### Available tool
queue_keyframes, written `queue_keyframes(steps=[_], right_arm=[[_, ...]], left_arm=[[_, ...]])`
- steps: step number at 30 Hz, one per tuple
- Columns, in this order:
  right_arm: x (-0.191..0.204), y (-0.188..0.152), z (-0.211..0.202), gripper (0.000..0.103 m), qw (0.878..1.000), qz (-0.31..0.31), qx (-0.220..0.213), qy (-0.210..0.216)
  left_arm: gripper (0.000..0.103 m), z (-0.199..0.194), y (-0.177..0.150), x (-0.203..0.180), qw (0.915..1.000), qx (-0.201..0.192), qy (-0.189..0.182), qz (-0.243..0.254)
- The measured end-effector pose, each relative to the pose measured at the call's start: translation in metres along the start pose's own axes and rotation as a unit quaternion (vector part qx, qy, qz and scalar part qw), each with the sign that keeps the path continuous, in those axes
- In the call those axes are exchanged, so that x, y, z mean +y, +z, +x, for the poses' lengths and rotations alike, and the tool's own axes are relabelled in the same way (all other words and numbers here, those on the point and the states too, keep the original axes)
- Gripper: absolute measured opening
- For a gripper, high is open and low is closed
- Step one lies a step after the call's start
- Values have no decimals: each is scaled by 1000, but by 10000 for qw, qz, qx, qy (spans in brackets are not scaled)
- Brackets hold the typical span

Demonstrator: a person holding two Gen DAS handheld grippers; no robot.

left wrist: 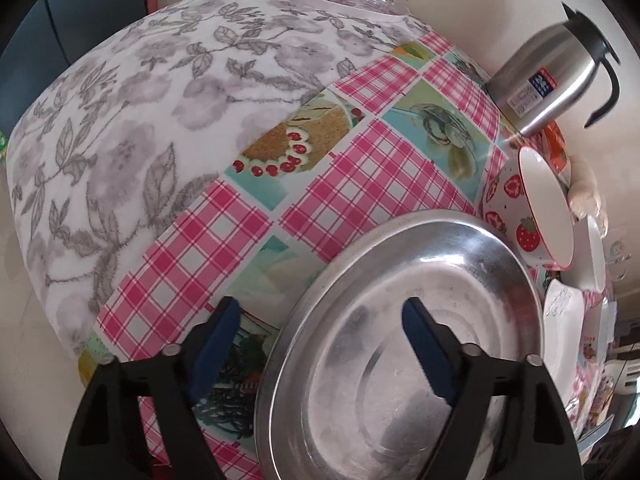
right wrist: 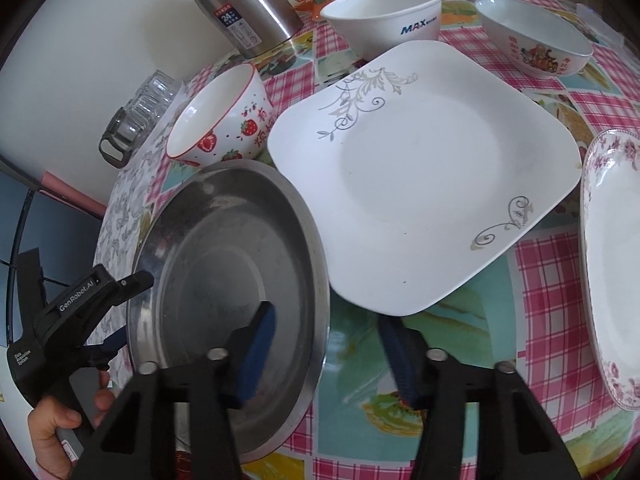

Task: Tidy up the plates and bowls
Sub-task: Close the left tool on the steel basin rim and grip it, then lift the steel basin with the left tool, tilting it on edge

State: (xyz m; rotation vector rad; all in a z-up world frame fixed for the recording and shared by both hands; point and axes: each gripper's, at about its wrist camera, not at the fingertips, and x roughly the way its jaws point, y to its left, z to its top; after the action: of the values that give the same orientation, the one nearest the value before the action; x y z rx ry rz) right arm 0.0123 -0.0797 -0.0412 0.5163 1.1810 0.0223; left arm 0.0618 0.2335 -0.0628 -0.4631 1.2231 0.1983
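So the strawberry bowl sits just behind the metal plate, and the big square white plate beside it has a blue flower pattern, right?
Not quite. The right wrist view shows the square white plate carries grey leafy scrollwork, not blue flowers. The strawberry bowl does sit just behind the metal plate.

Strawberry bowl (right wrist: 222, 120) behind steel plate (right wrist: 228, 280).

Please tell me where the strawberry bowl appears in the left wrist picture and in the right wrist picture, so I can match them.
Left wrist: the strawberry bowl is at the right edge, seen from its side, just beyond the steel plate.
Right wrist: it is upper left, its opening facing the camera.
Shared landmark: the steel thermos stands behind the bowl in both views.
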Motion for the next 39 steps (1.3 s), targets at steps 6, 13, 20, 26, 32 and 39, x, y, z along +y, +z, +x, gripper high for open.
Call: queue_keyframes(steps=[6, 13, 20, 26, 32, 39], right_arm=[[-5, 0, -1, 32, 10000, 51, 10, 58], [-2, -1, 2, 26, 9999, -18, 81, 106], [-5, 0, 7, 23, 9998, -19, 135, 122], [3, -1, 5, 19, 9995, -233, 112, 163], [12, 0, 0, 19, 9987, -510, -19, 57], [24, 1, -13, 19, 9954, -920, -280, -18]], left_arm=[[51, 1, -2, 2, 9998, 51, -179, -58], [35, -1, -3, 8, 9999, -17, -73, -125], [35, -2, -4, 6, 10000, -40, 51, 14], [34, -1, -5, 2, 9999, -50, 74, 53], [31, -8, -6, 3, 9999, -114, 35, 38], [28, -21, -8, 0, 9994, -345, 72, 75]])
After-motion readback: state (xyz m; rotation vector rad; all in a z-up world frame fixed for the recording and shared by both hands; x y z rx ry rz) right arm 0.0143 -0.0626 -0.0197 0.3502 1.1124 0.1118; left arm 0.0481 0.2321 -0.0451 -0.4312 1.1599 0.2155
